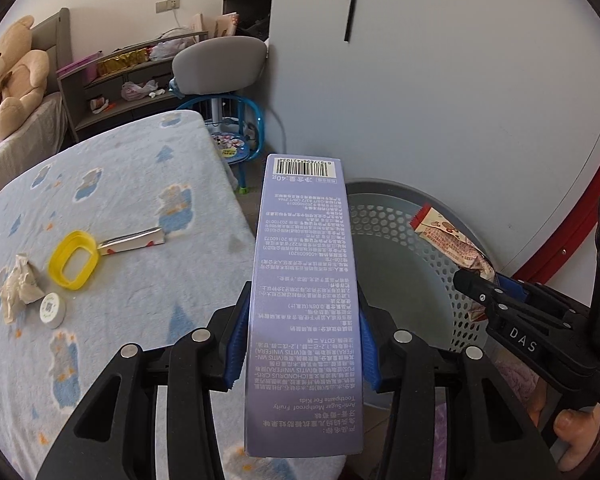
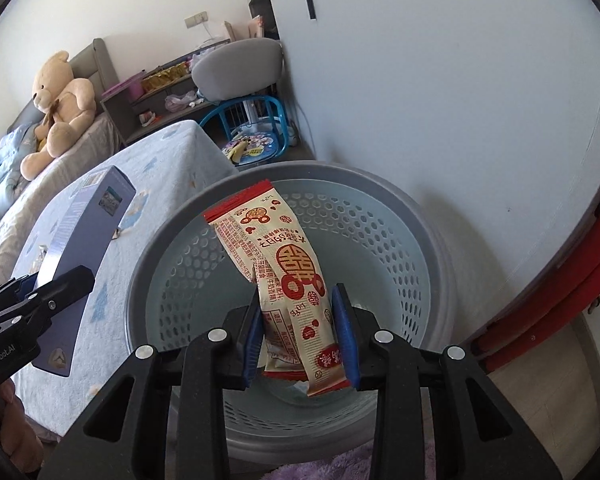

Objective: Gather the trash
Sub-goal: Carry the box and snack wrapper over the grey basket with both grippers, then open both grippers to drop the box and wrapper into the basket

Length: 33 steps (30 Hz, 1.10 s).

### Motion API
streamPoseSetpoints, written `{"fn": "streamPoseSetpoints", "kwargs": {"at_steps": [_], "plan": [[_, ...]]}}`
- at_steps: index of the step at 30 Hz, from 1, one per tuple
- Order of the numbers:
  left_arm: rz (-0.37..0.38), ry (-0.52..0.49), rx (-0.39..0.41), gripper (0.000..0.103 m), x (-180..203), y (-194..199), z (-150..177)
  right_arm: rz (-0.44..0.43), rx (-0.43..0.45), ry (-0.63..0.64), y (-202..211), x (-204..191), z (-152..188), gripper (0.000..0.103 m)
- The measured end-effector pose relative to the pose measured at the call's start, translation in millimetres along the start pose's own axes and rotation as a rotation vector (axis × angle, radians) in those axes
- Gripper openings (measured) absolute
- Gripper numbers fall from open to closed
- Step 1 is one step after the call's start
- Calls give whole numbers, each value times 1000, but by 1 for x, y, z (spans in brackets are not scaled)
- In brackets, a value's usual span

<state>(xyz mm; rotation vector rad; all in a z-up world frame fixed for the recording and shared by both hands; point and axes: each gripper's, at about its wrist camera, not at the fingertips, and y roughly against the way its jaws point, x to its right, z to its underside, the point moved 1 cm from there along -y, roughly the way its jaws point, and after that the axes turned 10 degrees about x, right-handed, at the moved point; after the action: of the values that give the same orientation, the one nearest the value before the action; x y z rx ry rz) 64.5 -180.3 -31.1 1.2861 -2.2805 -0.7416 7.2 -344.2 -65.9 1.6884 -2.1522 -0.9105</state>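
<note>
My left gripper (image 1: 302, 328) is shut on a long purple toothpaste box (image 1: 304, 280), held over the bed's edge beside the grey perforated trash basket (image 1: 400, 216). The box also shows at the left of the right wrist view (image 2: 84, 232). My right gripper (image 2: 300, 332) is shut on a cream and red snack wrapper (image 2: 284, 264), held above the basket's opening (image 2: 380, 216). The wrapper also shows in the left wrist view (image 1: 448, 236). On the blue bedspread lie a yellow plastic ring (image 1: 74, 260), a silver foil wrapper (image 1: 134, 240), a crumpled tissue (image 1: 18, 284) and a small white cap (image 1: 53, 309).
A grey wall (image 1: 460, 80) stands right behind the basket, with a red frame (image 1: 572, 208) to its right. A small blue child's chair (image 1: 236, 136) and a grey chair stand past the bed's corner. A teddy bear (image 1: 12, 80) sits far left by a cluttered shelf.
</note>
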Motion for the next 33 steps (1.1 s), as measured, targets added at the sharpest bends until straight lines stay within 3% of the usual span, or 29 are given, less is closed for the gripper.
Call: {"fn": "streamPoseSetpoints", "kwargs": {"at_steps": [11,18,28,29,31,33], "plan": [[21,-44,-27,44,27,-26,-3,26,18,-85,-7,22,0,35],[-12,-54,-5,44,33,-34,-3,42,33,-95,-6,24,1,35],[4,-50,11,45,39,-36,-5,36,30,-116,-7,30,-1,37],[1,-51,12,48,39,-35,-5,33,33,-120,-6,31,-1,38],[-5,-47,16,54,37,-34,-6,31,44,-126,-4,32,-1,60],[-8,-41,16,55,35,-34,-6,34,69,-131,0,32,-3,70]]}}
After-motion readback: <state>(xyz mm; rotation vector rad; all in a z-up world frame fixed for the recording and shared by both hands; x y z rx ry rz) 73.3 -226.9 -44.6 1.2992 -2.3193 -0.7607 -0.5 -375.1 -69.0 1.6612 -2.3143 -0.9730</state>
